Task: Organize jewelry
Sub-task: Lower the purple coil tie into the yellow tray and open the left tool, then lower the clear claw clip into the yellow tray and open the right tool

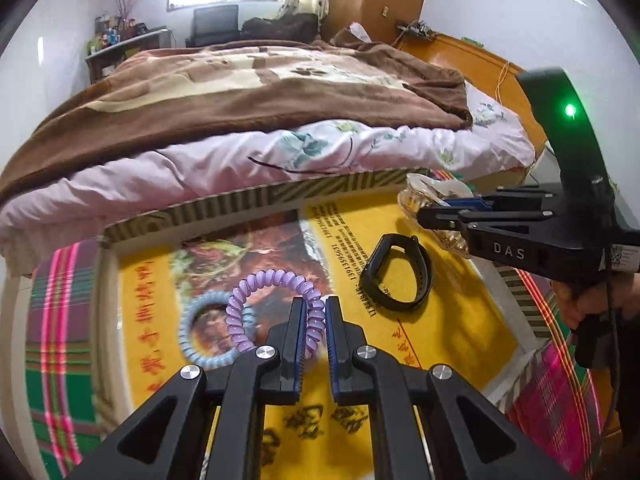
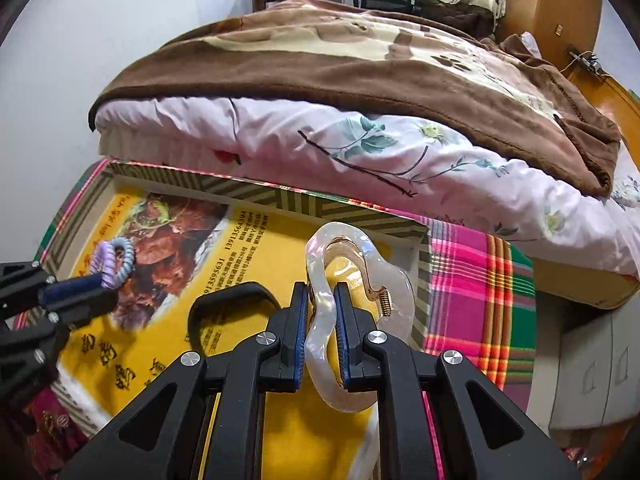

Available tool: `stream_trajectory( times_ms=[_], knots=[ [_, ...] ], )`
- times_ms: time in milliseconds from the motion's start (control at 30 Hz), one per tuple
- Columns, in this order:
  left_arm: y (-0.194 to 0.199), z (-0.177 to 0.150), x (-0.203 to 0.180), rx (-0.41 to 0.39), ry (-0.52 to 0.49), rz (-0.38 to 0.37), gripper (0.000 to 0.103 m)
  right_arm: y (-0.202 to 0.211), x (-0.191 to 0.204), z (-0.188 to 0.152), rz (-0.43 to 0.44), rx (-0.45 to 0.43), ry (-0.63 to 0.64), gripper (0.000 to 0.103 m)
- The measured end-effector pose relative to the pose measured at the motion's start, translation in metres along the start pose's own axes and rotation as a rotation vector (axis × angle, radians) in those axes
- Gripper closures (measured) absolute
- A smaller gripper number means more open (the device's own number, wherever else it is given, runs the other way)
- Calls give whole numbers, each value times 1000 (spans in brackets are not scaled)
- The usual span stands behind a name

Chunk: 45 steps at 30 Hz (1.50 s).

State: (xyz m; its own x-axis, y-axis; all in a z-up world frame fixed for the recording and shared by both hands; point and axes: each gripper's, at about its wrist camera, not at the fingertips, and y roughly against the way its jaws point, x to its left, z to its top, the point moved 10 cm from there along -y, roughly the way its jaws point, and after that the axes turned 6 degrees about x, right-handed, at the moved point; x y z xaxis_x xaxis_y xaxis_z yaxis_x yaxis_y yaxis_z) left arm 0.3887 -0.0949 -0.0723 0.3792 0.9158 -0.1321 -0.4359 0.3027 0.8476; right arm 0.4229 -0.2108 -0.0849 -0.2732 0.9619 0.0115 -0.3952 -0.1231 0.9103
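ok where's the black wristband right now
The black wristband lies loose on the yellow printed sheet in the shallow box, between the two grippers: right of the purple coil hair tie, left of the clear hair claw.

Purple coil hair tie (image 1: pixel 276 312): glossy spiral loop, pinched at its 4 o'clock side, lifted above yellow-lined box (image 1: pixel 460 320). Pale blue coil hair tie (image 1: pixel 208 332): overlapped by purple loop, toward 9 o'clock of it. Black wristband (image 1: pixel 396 272): closed oval, flat on lining, at 2 o'clock. Pearly translucent hair claw (image 2: pixel 340 280): upright, clamped mid-body, spring visible.
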Motion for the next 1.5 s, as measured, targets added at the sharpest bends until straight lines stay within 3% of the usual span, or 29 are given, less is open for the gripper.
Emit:
stream_trajectory(
  times_ms=[533, 600, 667, 767, 1200, 1500],
  knots=[
    [-30, -3, -3, 59, 25, 13, 91, -8, 0, 4, 9, 5, -27, 89],
    [-31, -2, -2, 58, 25, 19, 83, -3, 0, 6, 5, -13, -35, 86],
    [-30, -2, -2, 56, 34, 24, 62, 2, 0, 8, 13, -31, -39, 81],
    [-22, -2, -4, 41, 34, 22, 50, 10, 1, 8, 23, -51, -48, 69],
    [55, -26, -23, -60, 23, 47, 38, 83, 25, -19, 105, -183, -49, 69],
    [120, -70, -26, -130, 57, 62, 28, 132, 44, -80, 168, -243, -36, 69]
  ],
)
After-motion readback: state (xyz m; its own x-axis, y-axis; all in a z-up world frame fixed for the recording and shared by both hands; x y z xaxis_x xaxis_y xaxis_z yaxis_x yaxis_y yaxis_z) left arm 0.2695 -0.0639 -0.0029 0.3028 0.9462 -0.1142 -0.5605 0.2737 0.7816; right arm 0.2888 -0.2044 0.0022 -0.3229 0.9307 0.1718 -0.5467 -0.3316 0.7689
